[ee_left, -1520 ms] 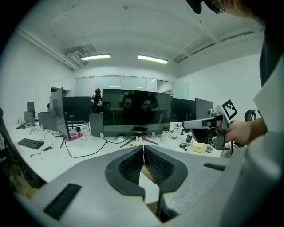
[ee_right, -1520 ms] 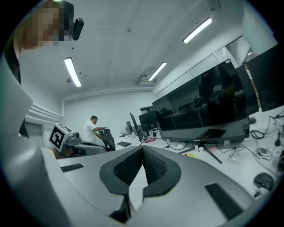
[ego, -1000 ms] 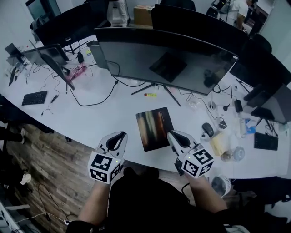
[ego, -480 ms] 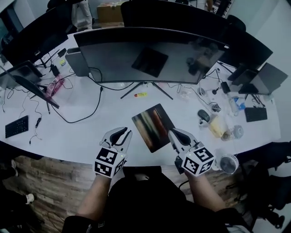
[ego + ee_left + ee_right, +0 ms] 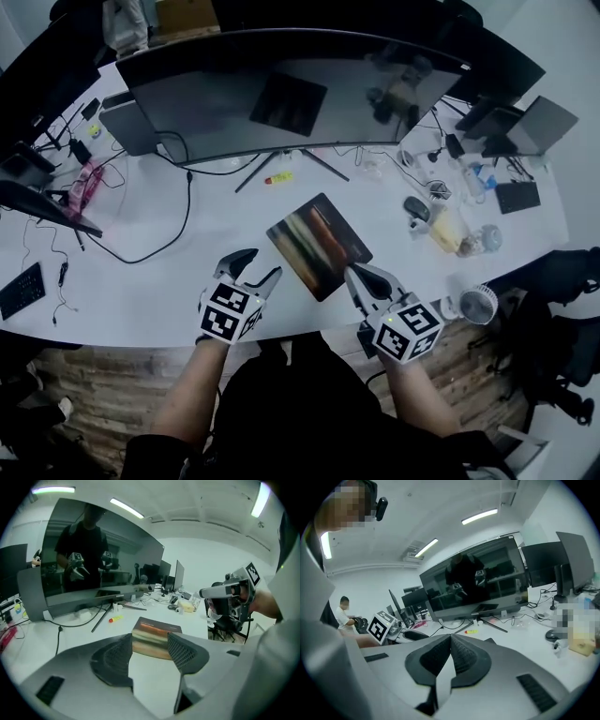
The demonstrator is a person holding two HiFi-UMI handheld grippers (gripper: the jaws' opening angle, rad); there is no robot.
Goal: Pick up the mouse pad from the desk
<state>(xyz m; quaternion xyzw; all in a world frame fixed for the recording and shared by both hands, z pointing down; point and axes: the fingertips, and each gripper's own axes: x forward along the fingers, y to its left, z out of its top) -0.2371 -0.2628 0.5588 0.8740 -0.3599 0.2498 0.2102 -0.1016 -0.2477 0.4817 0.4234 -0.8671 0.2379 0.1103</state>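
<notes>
Pad (image 5: 317, 246) lies flat and askew on the white desk (image 5: 187, 272), in front of the monitor (image 5: 291, 94) and between the two grippers. The left gripper (image 5: 260, 265) hovers just beside the pad's near left corner, tilted down. Its jaws are opening and stand apart, with bare desk between them and the pad's edge showing beyond the tips. The right gripper (image 5: 351, 273) is at the pad's near right edge, jaws pressed together on nothing. Whether its tip touches the pad I cannot tell. A mouse (image 5: 416, 208) lies to the right of the pad, apart from it. A yellow marker (image 5: 278, 177) lies near the monitor's stand.
</notes>
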